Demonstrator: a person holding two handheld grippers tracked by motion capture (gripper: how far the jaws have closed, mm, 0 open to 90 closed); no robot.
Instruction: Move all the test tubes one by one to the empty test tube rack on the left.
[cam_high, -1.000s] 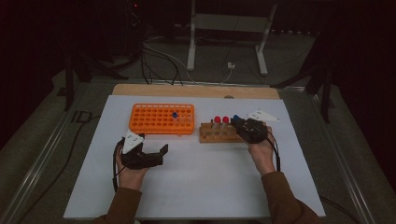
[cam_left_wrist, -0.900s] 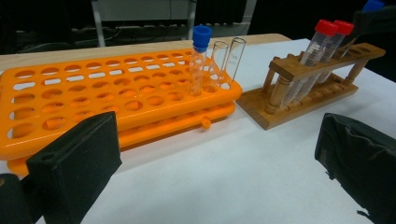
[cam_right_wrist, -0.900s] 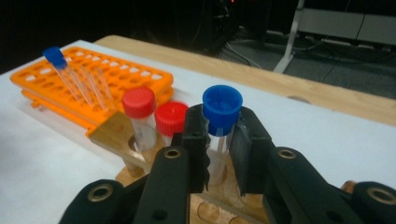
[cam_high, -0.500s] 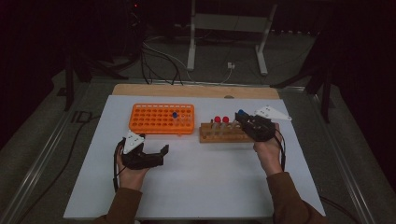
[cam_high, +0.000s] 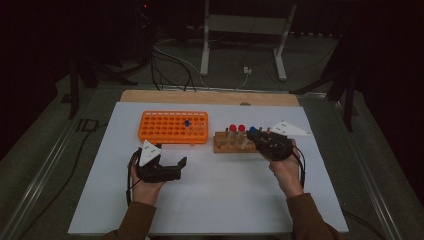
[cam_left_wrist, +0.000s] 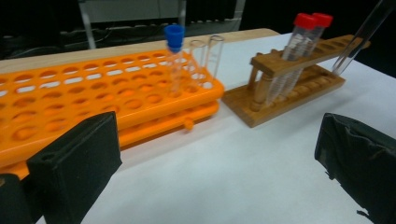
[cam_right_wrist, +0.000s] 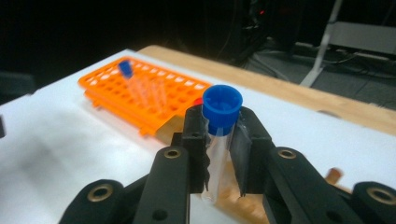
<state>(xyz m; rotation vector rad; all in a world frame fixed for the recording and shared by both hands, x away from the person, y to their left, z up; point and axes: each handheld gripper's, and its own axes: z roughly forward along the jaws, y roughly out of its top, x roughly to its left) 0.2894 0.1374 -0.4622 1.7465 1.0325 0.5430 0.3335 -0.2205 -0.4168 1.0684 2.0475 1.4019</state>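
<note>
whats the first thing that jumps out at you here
The bright orange rack stands out on the white table, left of centre, with one blue-capped tube standing in it. Beside it, the wooden rack holds two red-capped tubes. The right gripper is shut on a blue-capped tube above that wooden rack, while the left gripper rests open.

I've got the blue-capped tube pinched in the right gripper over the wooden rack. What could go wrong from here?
1. The right gripper pinches the blue-capped tube just under its cap, so the long clear body could swing or slip.
2. Its lower end looks close to the wooden rack and the two red-capped tubes; a sideways move might knock them.
</note>
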